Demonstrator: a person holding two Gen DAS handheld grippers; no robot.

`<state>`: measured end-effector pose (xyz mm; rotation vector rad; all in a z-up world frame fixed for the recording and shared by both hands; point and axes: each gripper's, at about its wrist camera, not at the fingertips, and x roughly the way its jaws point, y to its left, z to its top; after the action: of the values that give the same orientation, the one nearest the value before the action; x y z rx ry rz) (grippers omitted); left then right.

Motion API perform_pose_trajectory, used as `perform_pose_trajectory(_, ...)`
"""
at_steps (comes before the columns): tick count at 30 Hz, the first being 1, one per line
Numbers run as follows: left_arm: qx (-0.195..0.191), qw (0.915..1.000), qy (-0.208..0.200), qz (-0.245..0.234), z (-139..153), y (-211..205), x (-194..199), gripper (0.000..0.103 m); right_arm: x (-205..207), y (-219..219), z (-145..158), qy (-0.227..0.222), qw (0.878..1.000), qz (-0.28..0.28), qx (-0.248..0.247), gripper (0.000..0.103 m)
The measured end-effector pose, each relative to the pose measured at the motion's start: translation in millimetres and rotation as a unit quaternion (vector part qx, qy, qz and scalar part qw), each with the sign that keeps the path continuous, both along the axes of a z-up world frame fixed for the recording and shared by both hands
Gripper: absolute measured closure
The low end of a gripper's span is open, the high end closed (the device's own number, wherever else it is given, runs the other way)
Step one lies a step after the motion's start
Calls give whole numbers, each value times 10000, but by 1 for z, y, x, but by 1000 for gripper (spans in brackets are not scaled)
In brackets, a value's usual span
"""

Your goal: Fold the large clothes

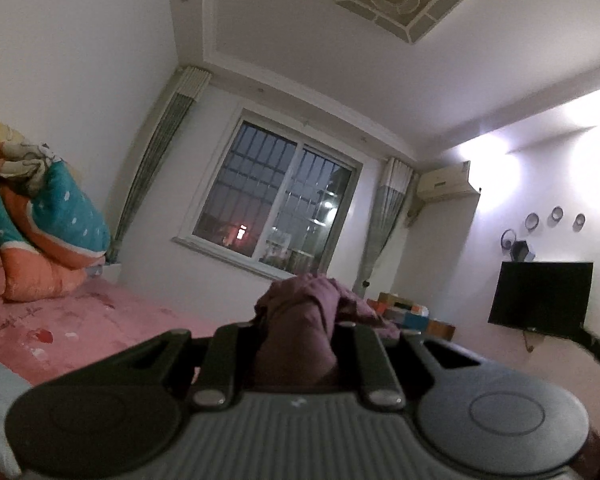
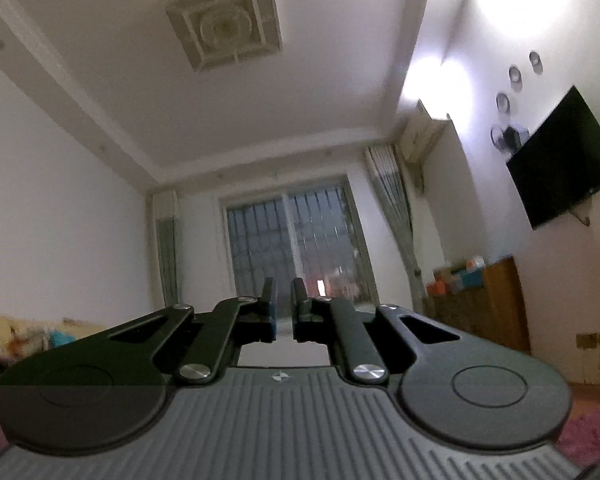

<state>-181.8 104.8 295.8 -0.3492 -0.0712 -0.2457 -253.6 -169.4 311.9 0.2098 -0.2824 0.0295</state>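
In the left wrist view a dark purple garment is bunched up between the arms of my left gripper, which is shut on it; the fabric hides the fingertips. The garment rises in a crumpled mound above the pink bed. In the right wrist view my right gripper points up toward the window, its jaws nearly together with a narrow gap and nothing between them. No garment shows in that view.
Colourful pillows and a quilt are piled at the bed's left end. A barred window is ahead. A wall TV hangs at the right above a wooden cabinet with boxes on it.
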Motion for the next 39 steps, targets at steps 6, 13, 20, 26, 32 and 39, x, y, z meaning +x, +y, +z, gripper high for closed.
perform_pose_trajectory(6, 144, 9986, 398, 317, -20, 0, 31, 89, -4, -10, -54, 1107, 9936, 206, -61, 83)
perform_pose_trajectory(13, 254, 9946, 781, 636, -28, -1, 65, 89, -37, -10, -85, 1784, 9795, 909, -235, 1)
perform_pose_trajectory(20, 356, 9927, 911, 712, -29, -11, 82, 89, -48, 35, -113, 2860, 9289, 2049, -1157, 0)
perform_pose_trajectory(26, 376, 9927, 942, 649, -30, -6, 75, 89, -39, 42, -162, 3669, 8985, 2222, -936, 0)
perform_pose_trajectory(32, 292, 9932, 942, 618, -29, 4, 64, 89, -22, 70, -153, 3821, 8709, 2887, -1106, 0)
perform_pose_trajectory(39, 150, 9948, 914, 420, -32, 15, 40, 89, 16, 60, -165, 3765, 8952, 2157, -1012, 65)
